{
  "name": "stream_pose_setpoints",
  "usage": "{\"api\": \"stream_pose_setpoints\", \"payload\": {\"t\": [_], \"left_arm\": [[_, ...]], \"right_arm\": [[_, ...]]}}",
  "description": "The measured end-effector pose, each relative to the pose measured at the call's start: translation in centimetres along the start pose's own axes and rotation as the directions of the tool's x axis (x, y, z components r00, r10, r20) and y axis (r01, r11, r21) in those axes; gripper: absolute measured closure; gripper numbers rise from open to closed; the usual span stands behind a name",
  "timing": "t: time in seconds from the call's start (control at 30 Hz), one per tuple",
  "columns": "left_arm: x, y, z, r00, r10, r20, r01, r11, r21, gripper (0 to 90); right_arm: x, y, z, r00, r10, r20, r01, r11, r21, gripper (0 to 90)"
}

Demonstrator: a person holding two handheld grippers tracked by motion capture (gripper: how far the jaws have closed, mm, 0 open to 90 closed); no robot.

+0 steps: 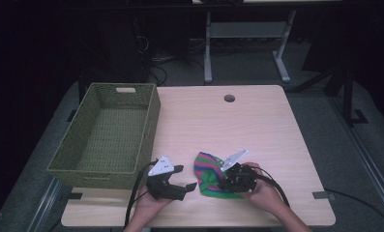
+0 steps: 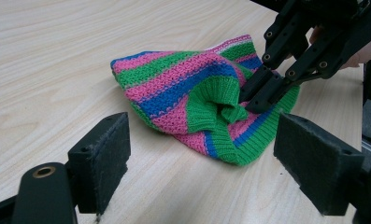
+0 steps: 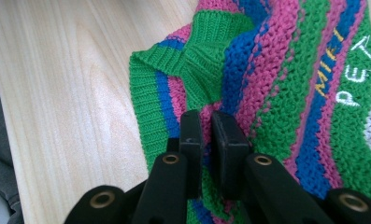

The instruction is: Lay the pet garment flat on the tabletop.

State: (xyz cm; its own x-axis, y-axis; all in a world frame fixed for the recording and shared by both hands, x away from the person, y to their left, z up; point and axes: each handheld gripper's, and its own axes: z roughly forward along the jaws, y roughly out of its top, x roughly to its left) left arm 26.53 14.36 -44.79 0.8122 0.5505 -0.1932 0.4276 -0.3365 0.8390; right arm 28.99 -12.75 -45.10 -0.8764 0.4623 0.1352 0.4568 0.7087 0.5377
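High view first: the striped knit (image 1: 210, 175) is seen lying on the counter (image 1: 257, 125) near its front edge, well to the right of the woven basket (image 1: 107, 135), which sits at the counter's left side. The right tool (image 1: 229, 180) is planted on the knit's right part, so it's the nearer one by far; the left tool (image 1: 187, 186) is held between basket and knit, just short of the knit's left edge, jaws pointed toward it.

Left gripper view: the left tool (image 2: 202, 154) is spread wide with nothing between its pads, and the knit (image 2: 183, 88) is found straight ahead of it on the bare wood. The right tool (image 2: 253, 100) can be seen coming down from the upper right, pinched into a raised fold of the green ribbed hem.

Right gripper view: the right tool (image 3: 206, 135) is closed nearly all the way, with a bit of the knit (image 3: 286, 93) clamped between the pads. The stripes run away from the jaws. Yellow lettering "MIFT" and white "PET" are readable-ish on the fabric, the rest is cut off.
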Motion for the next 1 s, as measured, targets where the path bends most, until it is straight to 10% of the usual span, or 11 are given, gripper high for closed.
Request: {"api": "stream_pose_setpoints", "payload": {"t": [1.0], "left_arm": [[0.0, 0.4, 0.5, 0.9986, 0.001, 0.053, -0.001, 1.0000, -0.003, 29.1]], "right_arm": [[-1.0, 0.3, -5.9, 0.9962, 0.061, -0.063, -0.070, 0.984, -0.166, 85.5]]}}
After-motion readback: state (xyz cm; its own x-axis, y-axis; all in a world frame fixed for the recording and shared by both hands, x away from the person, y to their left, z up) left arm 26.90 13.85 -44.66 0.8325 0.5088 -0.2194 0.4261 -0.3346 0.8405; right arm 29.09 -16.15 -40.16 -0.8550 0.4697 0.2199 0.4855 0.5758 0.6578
